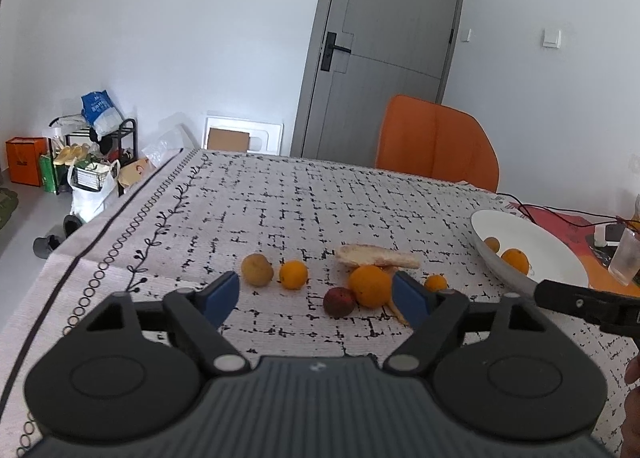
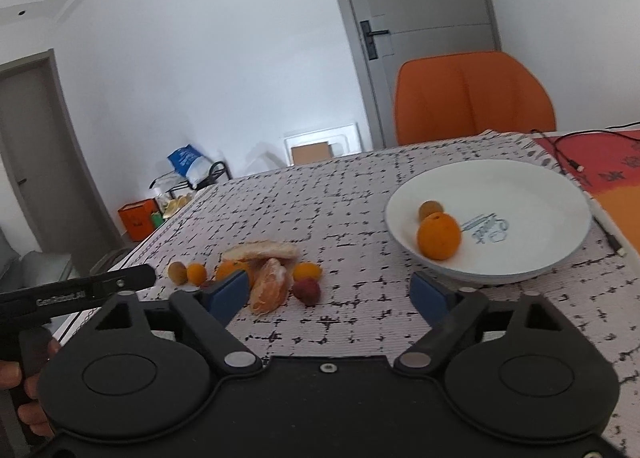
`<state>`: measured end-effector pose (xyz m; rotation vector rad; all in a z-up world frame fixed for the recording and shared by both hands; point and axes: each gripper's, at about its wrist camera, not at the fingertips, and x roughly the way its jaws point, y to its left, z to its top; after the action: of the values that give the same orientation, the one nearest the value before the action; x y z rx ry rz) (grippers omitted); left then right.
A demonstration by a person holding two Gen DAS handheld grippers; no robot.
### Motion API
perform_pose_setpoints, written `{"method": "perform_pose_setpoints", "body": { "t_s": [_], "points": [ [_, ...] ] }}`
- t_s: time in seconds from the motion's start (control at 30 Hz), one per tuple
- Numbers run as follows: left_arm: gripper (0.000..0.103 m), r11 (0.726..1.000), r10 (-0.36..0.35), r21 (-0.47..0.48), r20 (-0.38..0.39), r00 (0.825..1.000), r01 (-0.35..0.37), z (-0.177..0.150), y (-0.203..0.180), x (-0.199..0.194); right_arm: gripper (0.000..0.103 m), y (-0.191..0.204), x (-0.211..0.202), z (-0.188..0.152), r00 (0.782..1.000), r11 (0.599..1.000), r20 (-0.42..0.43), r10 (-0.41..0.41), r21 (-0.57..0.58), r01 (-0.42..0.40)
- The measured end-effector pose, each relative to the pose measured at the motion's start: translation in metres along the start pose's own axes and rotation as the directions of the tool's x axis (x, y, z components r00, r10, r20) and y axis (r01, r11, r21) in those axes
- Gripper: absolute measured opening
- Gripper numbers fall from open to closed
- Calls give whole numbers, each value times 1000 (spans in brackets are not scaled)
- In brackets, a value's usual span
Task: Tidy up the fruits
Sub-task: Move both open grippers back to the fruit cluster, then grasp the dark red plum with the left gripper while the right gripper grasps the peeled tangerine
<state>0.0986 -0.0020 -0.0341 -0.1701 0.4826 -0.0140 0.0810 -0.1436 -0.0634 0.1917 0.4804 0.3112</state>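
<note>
Loose fruit lies on the patterned tablecloth (image 1: 280, 194): a brownish-yellow fruit (image 1: 257, 269), a small orange (image 1: 293, 275), a big orange (image 1: 369, 285), a dark red fruit (image 1: 339, 301), a tiny orange (image 1: 435, 283) and a piece of peel (image 1: 377, 255). A white plate (image 1: 560, 254) at the right holds an orange (image 2: 439, 236) and a small brown fruit (image 2: 430, 210). My left gripper (image 1: 316, 296) is open and empty, just short of the fruit. My right gripper (image 2: 332, 292) is open and empty, between a peeled orange segment (image 2: 270, 290), a red fruit (image 2: 307, 291) and the plate (image 2: 560, 194).
An orange chair (image 1: 436, 140) stands at the table's far side before a grey door (image 1: 384, 42). Cables, a red mat (image 2: 592, 154) and a clear cup (image 1: 626, 258) lie right of the plate. A rack with bags (image 1: 88, 150) stands on the floor at the left.
</note>
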Motion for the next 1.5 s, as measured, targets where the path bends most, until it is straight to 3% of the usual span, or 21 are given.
{"method": "perform_pose_setpoints", "body": {
  "t_s": [0.43, 0.87, 0.93, 1.0, 1.5],
  "points": [
    [57, 999, -45, -3, -64, 997, 45, -4, -3, 29, 57, 8, 29, 0, 995, 998, -65, 69, 3, -69],
    [46, 998, -58, -15, -109, 992, 57, -5, -6, 56, 52, 14, 48, 5, 990, 995, -103, 98, 7, -98],
    [41, 998, -56, -13, -117, 992, 55, -6, -6, 60, 52, 17, 50, 6, 989, 995, -107, 99, 1, -100],
    [21, 998, -65, -24, -131, 989, 62, -7, -5, 64, 52, 21, 52, 6, 988, 995, -112, 102, -5, -104],
    [21, 996, -49, -85, -102, 994, 40, 0, 22, 48, 49, 44, 78, 8, 984, 992, -153, 93, -73, -105]
  ]
}}
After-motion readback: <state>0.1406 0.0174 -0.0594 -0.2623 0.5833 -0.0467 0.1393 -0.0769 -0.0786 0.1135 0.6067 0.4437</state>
